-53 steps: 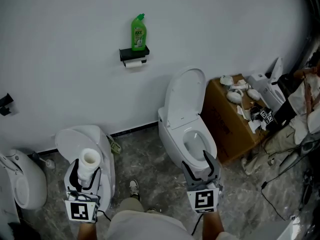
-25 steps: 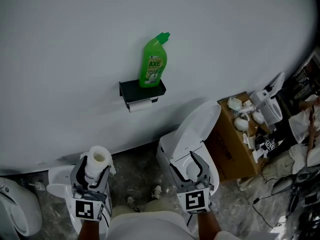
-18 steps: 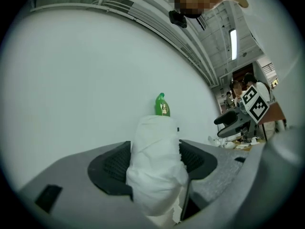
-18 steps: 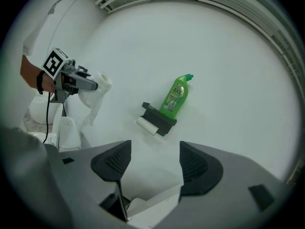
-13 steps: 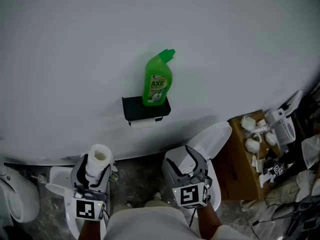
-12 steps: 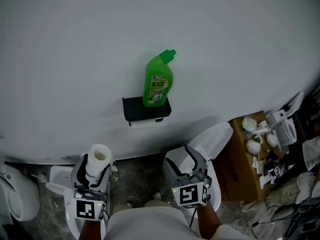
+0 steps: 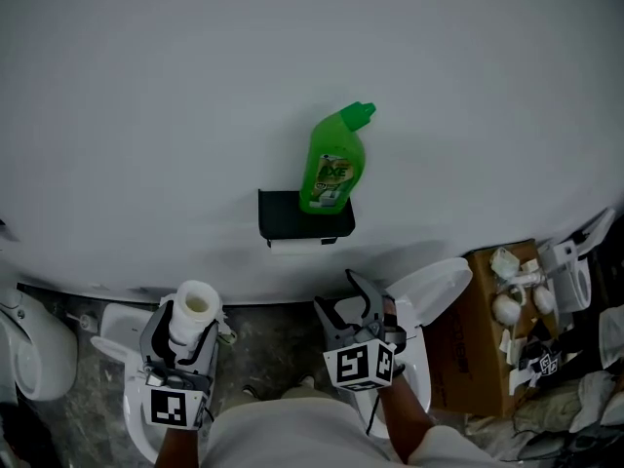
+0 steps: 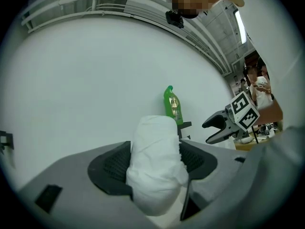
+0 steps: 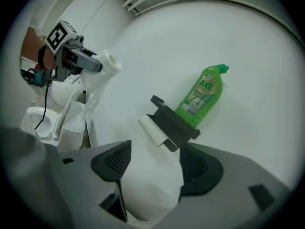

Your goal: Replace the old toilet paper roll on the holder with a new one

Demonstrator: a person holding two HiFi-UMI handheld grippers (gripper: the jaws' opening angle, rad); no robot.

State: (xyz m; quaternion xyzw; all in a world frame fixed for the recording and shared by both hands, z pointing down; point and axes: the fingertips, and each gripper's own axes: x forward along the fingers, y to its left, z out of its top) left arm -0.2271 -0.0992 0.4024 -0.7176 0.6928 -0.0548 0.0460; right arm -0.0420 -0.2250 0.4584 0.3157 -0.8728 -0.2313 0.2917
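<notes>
Head view: we are holding the left gripper (image 7: pixel 185 322) low at bottom left, pointing about level toward the white wall (image 7: pixel 146 115). Its jaws are clamping the new white toilet paper roll (image 7: pixel 195 305), upright w/ the hollow core facing up. Our R hand is carrying the right gripper (image 7: pixel 336 295) nearer the middle, below the black wall-mounted holder (image 7: pixel 305 217) and apart from it, jaws spread wide w/ nothing in them. The old white roll (image 7: pixel 302 245) is hanging under the holder's shelf. A green plastic cleaner bottle (image 7: pixel 334 164) is standing on top. A white toilet (image 7: pixel 434 286) is sitting just beside the right gripper.

Left gripper view: both pads are pressing the new roll's sides, and the roll is filling the gap. Beyond it we are seeing the bottle, the holder and the right gripper (image 8: pixel 217 128) w/ jaws gaping.

Right gripper view: the jaws are standing wide apart, empty. The holder w/ the old roll (image 9: pixel 152 130) is showing just above them, not touching. The left gripper w/ the new roll (image 9: pixel 102 70) is showing at upper left.
</notes>
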